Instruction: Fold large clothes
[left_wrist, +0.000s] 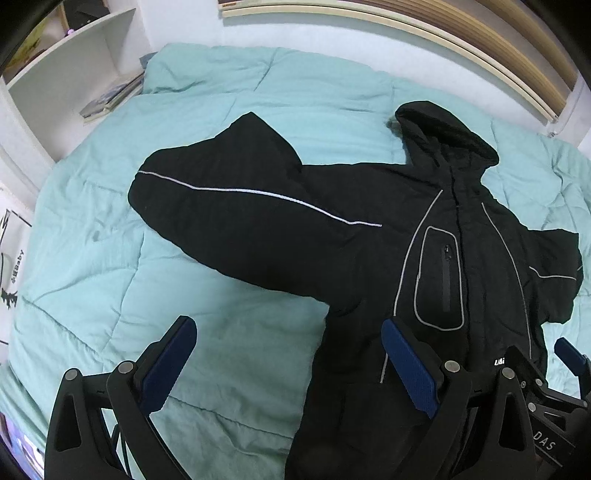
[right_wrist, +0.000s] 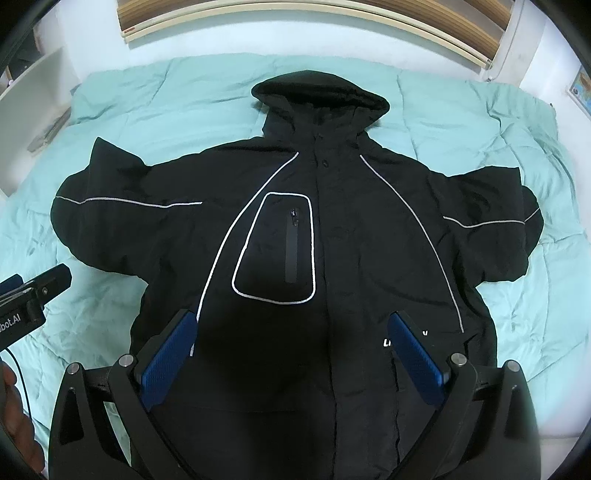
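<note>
A large black hooded jacket (right_wrist: 351, 229) with thin reflective piping lies face up and spread flat on a teal quilt (right_wrist: 480, 122), hood towards the far wall, both sleeves out sideways. It also shows in the left wrist view (left_wrist: 280, 229). My right gripper (right_wrist: 291, 332) is open above the jacket's lower front, holding nothing. My left gripper (left_wrist: 288, 336) is open above the jacket's left side edge, below the left sleeve (left_wrist: 221, 206), holding nothing. The right gripper's tip (left_wrist: 569, 354) shows at the right edge of the left wrist view.
The quilt (left_wrist: 110, 258) covers a bed. White shelves (left_wrist: 74, 62) with books stand at the far left. A wooden slatted frame (right_wrist: 332, 14) leans against the back wall. The left gripper's body (right_wrist: 33, 295) shows at the left of the right wrist view.
</note>
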